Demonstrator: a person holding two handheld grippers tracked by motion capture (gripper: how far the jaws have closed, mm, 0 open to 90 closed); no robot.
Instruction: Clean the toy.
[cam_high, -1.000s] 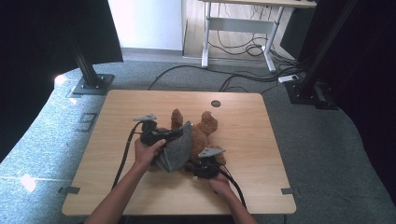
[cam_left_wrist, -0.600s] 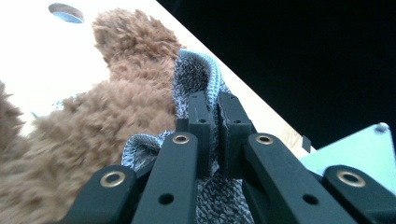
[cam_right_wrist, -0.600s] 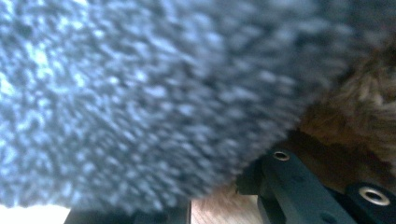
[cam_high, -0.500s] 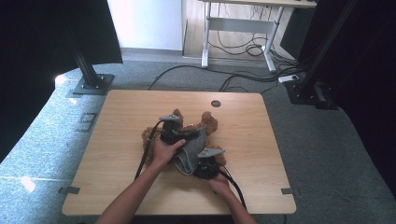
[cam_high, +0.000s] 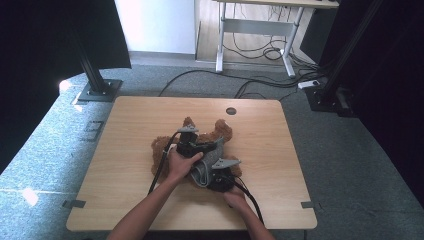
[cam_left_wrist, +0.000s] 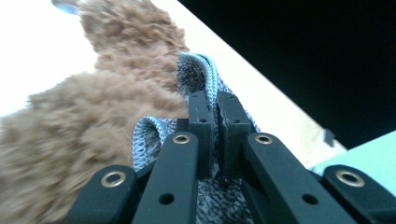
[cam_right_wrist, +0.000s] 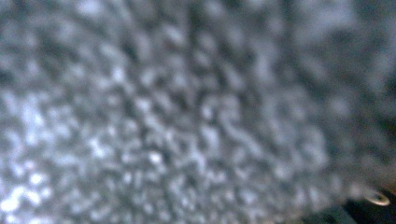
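Right between the tips of the left claw (cam_left_wrist: 212, 109) sits the edge of the grey knit garment (cam_left_wrist: 198, 70), pinched tight, with the brown teddy bear (cam_left_wrist: 79, 121) just to its left on the bench (cam_high: 125, 145). The right claw (cam_high: 220, 175) is buried in the knit, can't tell its grip. The left one looks better placed to pull.

The wooden worktop (cam_high: 130, 150) has a round grommet (cam_high: 230, 111) near its 12 o'clock edge. Grey carpet (cam_high: 350, 160) surrounds it. At 10 o'clock stands a black post base (cam_high: 99, 91); at 2 o'clock another base (cam_high: 327, 97). Cables (cam_high: 260, 82) trail at 12 o'clock below a white desk frame (cam_high: 255, 30).
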